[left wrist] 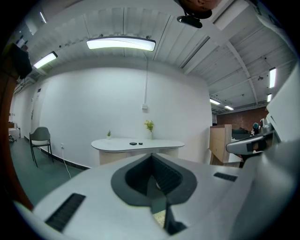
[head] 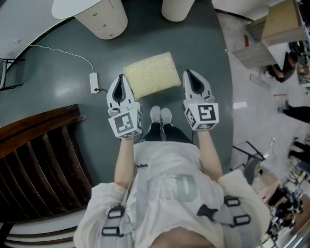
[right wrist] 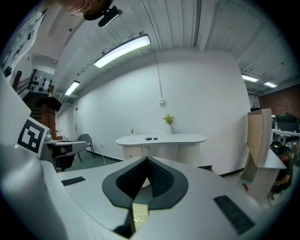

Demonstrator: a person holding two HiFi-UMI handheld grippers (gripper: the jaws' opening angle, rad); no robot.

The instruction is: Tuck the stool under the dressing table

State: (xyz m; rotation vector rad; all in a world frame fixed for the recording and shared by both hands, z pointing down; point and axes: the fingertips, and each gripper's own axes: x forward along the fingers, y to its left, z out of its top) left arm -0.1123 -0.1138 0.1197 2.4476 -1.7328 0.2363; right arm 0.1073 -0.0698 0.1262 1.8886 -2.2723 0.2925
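Nothing is tucked yet: the stool point(head: 151, 75) stands on the floor well short of the table point(head: 72, 8). The left claw point(head: 121, 80) and right claw point(head: 190, 75) flank the stool, both closed and empty. The whole push remains.

the left forearm point(head: 125, 162) and right forearm point(head: 209, 155) reach forward, roughly parallel. the left gripper point(head: 122, 80) and right gripper point(head: 190, 75) sit side by side, apart, pointing ahead and slightly down. each has its jaws closed together, with nothing gripped between them.
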